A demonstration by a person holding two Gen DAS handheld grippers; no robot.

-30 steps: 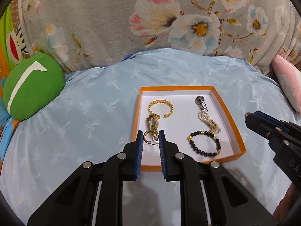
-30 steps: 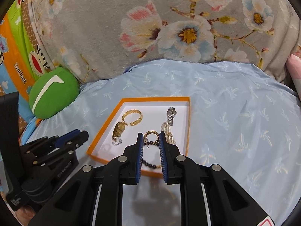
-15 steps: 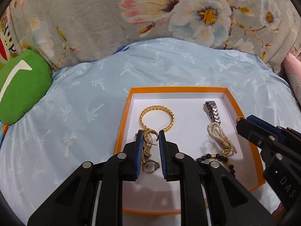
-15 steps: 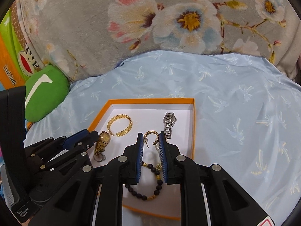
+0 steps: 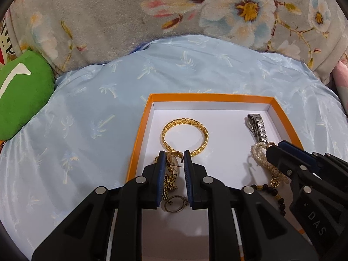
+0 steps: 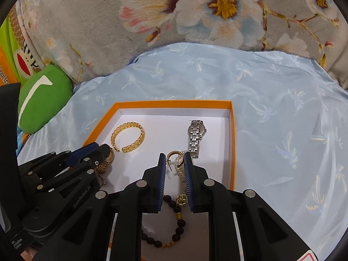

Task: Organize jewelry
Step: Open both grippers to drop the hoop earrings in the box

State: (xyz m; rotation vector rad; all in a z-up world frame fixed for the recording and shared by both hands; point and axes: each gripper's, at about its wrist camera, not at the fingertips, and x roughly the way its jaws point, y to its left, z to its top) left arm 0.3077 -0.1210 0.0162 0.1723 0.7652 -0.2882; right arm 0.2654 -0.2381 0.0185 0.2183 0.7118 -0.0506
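An orange box (image 5: 139, 139) with a white floor lies on the blue sheet; it also shows in the right wrist view (image 6: 233, 143). In it lie a gold bangle (image 5: 184, 137), a silver watch (image 5: 257, 129), a pearl bracelet (image 5: 261, 158), a dark bead bracelet (image 6: 174, 235), a gold watch (image 5: 170, 180) and a ring (image 5: 174, 204). My left gripper (image 5: 173, 155) is shut on a gold hoop earring (image 5: 175, 154) over the gold watch. My right gripper (image 6: 175, 157) is shut on a second gold hoop earring (image 6: 174, 154) over the pearls.
A green cushion (image 5: 19, 95) lies at the left on the sheet. A grey floral blanket (image 5: 174, 10) rises behind the box. A pink pillow edge (image 5: 341, 80) is at the far right.
Both grippers have moved forward and down over the box, each still holding its earring. The box fills more of both views.
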